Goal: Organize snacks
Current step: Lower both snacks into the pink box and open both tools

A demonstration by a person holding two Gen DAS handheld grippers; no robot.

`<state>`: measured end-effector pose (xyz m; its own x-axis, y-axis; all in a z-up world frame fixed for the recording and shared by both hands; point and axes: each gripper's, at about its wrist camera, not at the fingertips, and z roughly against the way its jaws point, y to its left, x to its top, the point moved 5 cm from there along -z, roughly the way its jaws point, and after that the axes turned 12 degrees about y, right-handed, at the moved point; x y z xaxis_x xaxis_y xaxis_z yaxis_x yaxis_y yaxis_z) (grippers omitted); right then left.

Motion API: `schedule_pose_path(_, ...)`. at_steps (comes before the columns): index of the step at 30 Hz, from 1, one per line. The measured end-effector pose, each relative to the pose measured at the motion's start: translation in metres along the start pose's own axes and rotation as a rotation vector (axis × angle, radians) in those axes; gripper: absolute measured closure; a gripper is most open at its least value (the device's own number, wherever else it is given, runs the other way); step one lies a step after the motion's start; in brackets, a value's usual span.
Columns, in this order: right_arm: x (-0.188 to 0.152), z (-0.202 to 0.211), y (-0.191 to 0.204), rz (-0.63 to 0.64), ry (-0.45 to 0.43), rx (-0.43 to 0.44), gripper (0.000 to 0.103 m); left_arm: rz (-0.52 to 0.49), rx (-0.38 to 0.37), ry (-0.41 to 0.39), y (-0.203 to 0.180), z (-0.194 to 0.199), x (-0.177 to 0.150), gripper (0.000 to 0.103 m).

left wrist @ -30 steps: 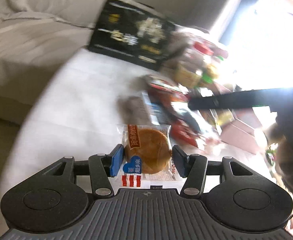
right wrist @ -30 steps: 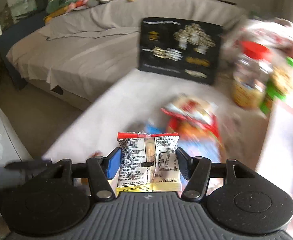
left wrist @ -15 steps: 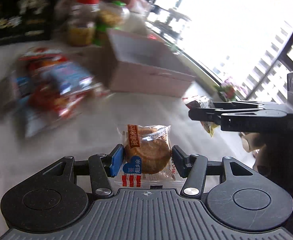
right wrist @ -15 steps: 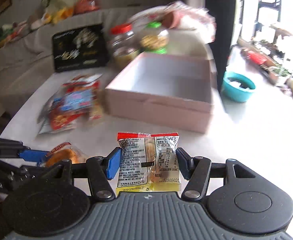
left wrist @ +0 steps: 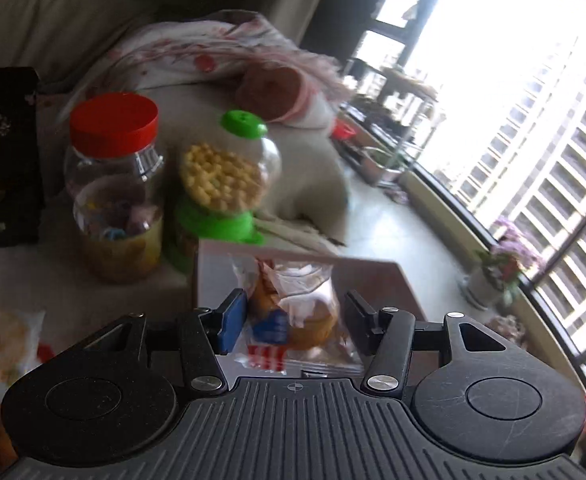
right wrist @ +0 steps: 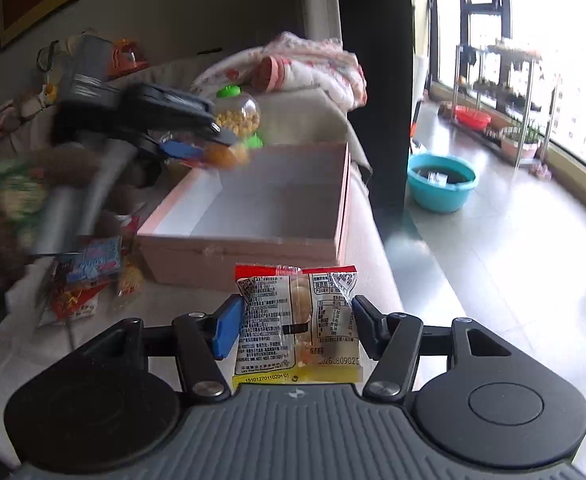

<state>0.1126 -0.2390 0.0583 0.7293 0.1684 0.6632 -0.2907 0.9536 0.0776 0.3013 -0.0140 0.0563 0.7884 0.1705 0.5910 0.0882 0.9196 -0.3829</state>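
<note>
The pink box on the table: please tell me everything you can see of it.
The pink cardboard box is square, shallow and open-topped, with white inner walls and floor. It looks empty and sits flat on the pale table. Loose snack packets lie beside its left wall. The left claw holds a wrapped orange cake above its far left corner.

Left tool (left wrist: 293, 316) and right tool (right wrist: 295, 326) apparently clamped, tilted downward.

A pale table (right wrist: 373, 240) carried an open pink box (right wrist: 253, 240) with a heap of snack packets (right wrist: 89, 280) just left of it. Behind the box stood 2 jars: a red-lidded jar (left wrist: 113, 196) and a green-capped jar (left wrist: 225, 184), near each other.
</note>
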Motion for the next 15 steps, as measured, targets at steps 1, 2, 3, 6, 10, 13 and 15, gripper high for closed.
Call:
schedule_pose_path(1, 0.005, 0.001, 0.0, 0.007, -0.014, -0.005, 0.044, 0.006, -0.007, -0.014, 0.003, -0.004, 0.003, 0.046)
schedule_pose_path(2, 0.01, 0.003, -0.001, 0.011, -0.026, -0.008, 0.044, 0.011, -0.025, -0.037, 0.004, -0.002, 0.004, 0.046)
schedule_pose_path(3, 0.017, 0.004, -0.002, 0.016, -0.038, -0.01, 0.044, 0.012, -0.041, -0.058, 0.003, 0.005, 0.003, 0.046)
schedule_pose_path(6, 0.05, -0.004, -0.004, 0.031, -0.059, 0.009, 0.044, -0.004, -0.032, -0.113, 0.005, 0.036, -0.014, 0.046)
schedule_pose_path(10, 0.107, -0.047, 0.002, 0.011, -0.014, 0.052, 0.044, -0.044, -0.035, -0.124, 0.008, 0.09, -0.065, 0.046)
schedule_pose_path(13, 0.142, -0.093, 0.012, -0.025, 0.065, 0.08, 0.044, -0.078, -0.019, -0.091, 0.017, 0.119, -0.116, 0.046)
schedule_pose_path(15, 0.159, -0.13, 0.021, -0.059, 0.12, 0.089, 0.044, -0.062, -0.025, -0.072, 0.028, 0.131, -0.145, 0.046)
